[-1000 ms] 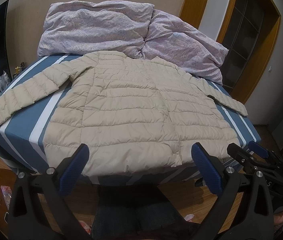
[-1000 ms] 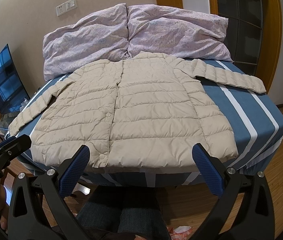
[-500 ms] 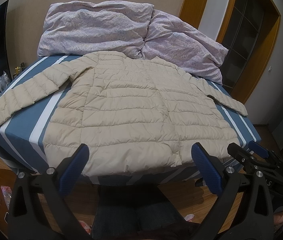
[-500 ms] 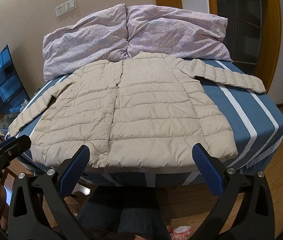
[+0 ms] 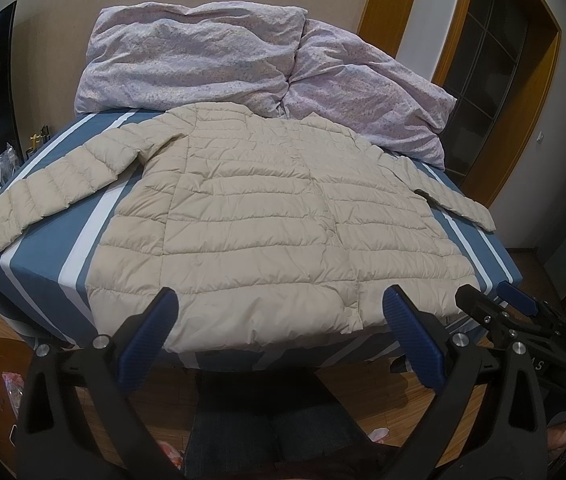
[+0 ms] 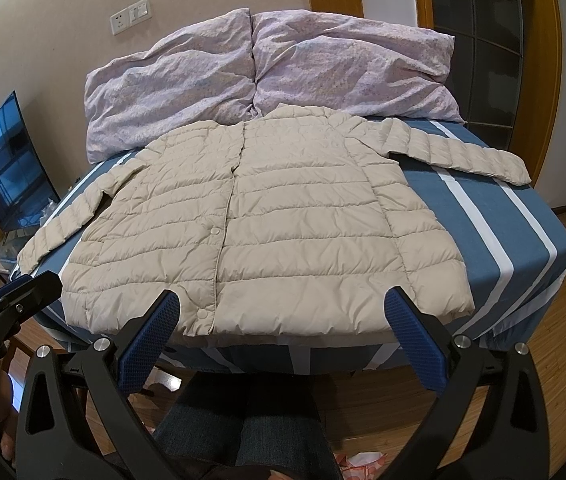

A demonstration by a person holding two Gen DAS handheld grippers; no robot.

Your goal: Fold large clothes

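Observation:
A beige quilted puffer jacket (image 5: pixel 267 224) lies flat, front up, on the blue and white striped bed (image 5: pixel 47 276), both sleeves spread out sideways. It also shows in the right wrist view (image 6: pixel 283 224), snaps down its middle. My left gripper (image 5: pixel 279 300) is open and empty, held in front of the hem near the bed's foot. My right gripper (image 6: pixel 283 300) is open and empty, also just short of the hem. The right gripper shows at the right edge of the left wrist view (image 5: pixel 499 308); the left gripper shows at the left edge of the right wrist view (image 6: pixel 15 292).
A lilac duvet (image 5: pixel 243 52) is bunched at the head of the bed against the wall. A TV (image 6: pixel 7 168) and a cluttered stand are to the left. A wooden door frame (image 6: pixel 539 72) is to the right. My legs (image 6: pixel 251 420) and the wooden floor are below.

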